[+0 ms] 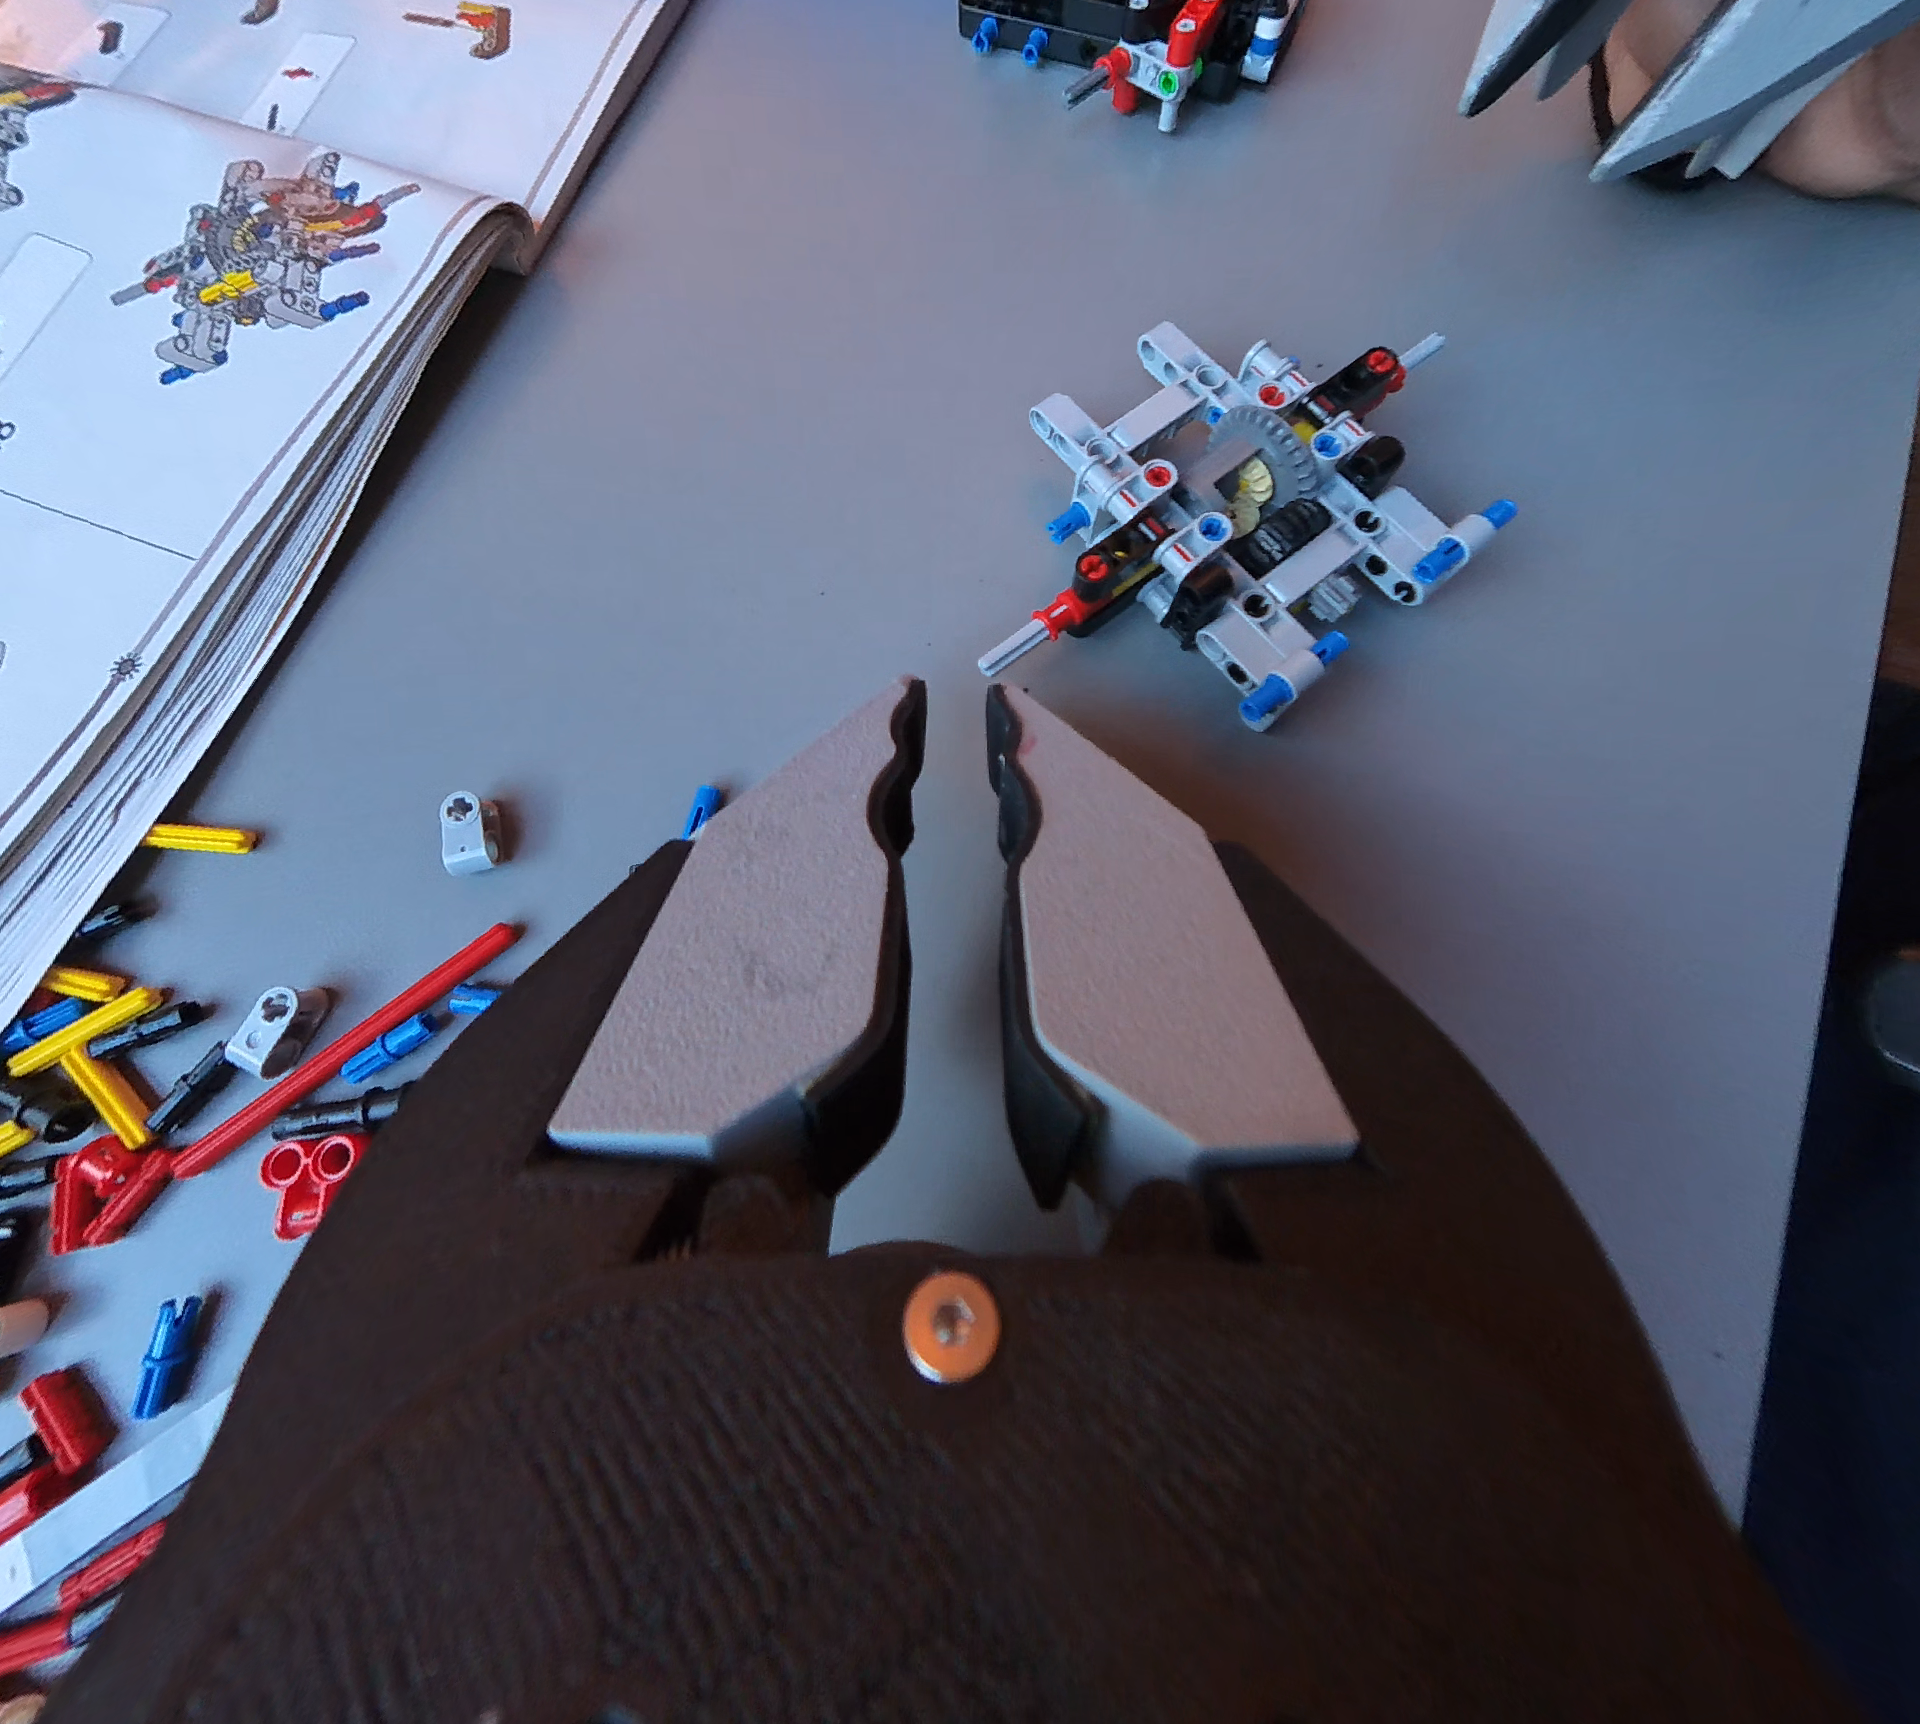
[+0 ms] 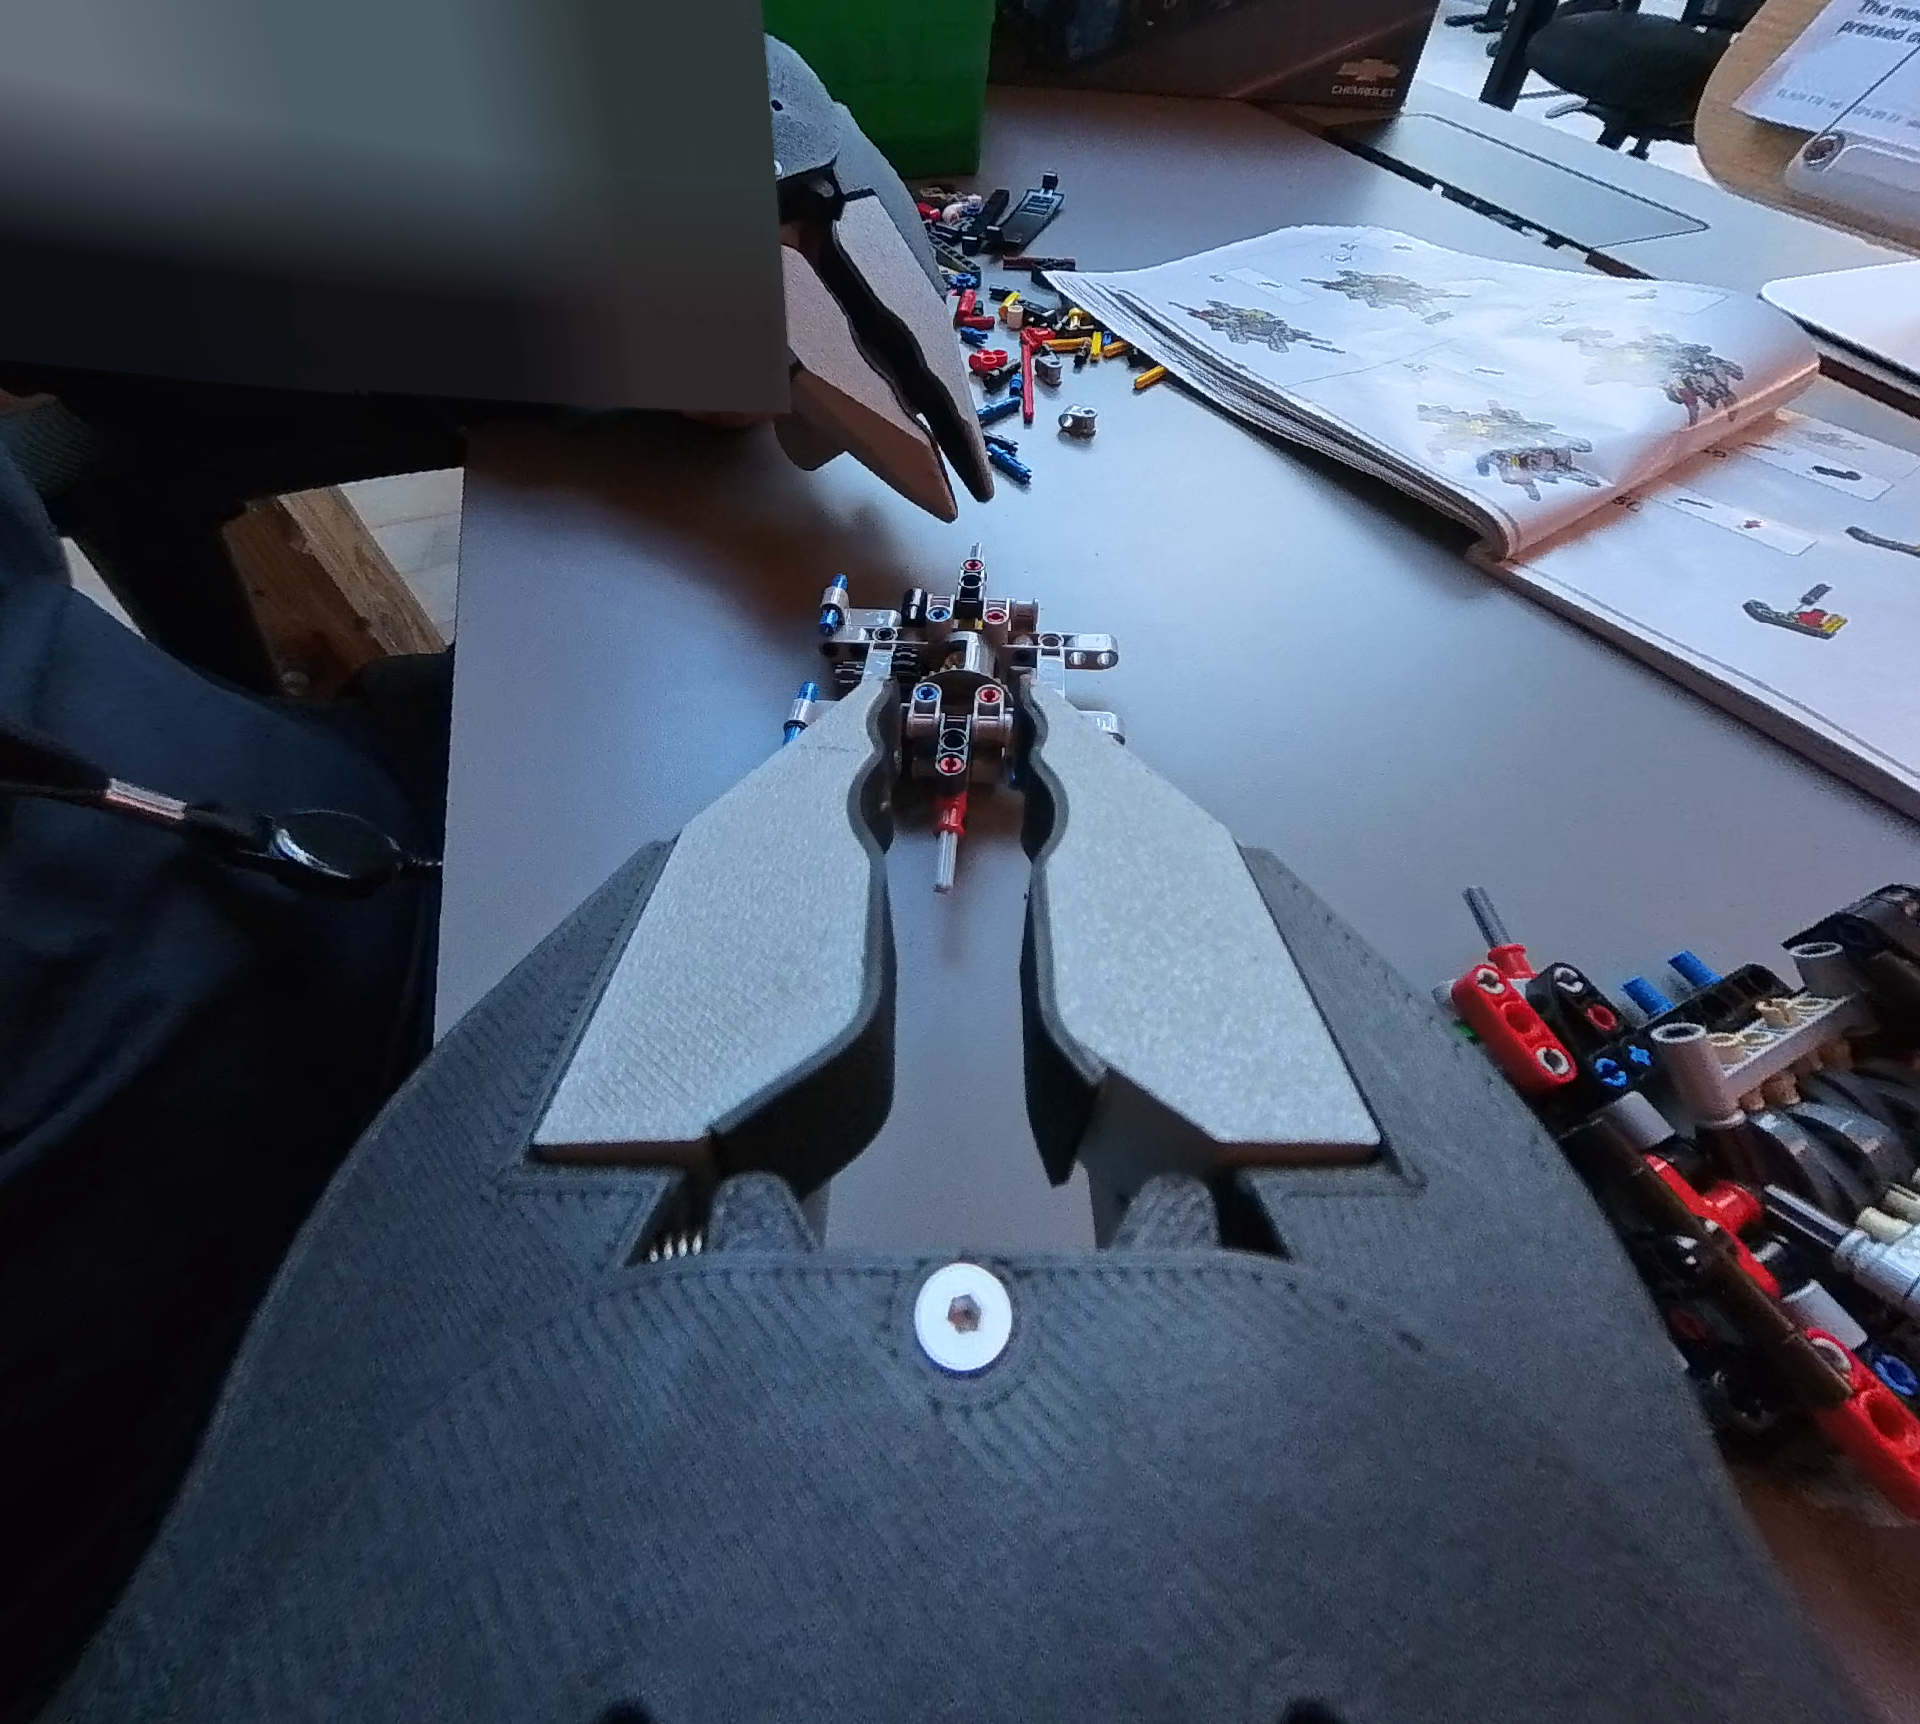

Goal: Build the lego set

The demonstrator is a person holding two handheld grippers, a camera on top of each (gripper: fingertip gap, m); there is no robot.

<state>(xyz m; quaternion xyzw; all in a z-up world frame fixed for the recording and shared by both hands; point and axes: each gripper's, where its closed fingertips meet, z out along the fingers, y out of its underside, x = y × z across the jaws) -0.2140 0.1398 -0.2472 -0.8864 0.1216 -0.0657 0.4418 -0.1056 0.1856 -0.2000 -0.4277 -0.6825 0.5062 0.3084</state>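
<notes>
Grey gear assembly [image 1: 1247, 521] lies on the table [image 1: 727, 479], just beyond the left hand-held gripper [image 1: 956, 687], whose jaws are slightly apart and empty. The right hand-held gripper [image 2: 956, 718], spread, seems to frame the assembly; the left wrist view shows it well apart. Likely light and rigid; protruding pins fragile. Grip the side beams.

Grey gear assembly [image 1: 1252, 521] flat on table, blue pins protruding.

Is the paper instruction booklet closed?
No, the paper instruction booklet lies open on the grey table, its pictured pages showing.
</notes>
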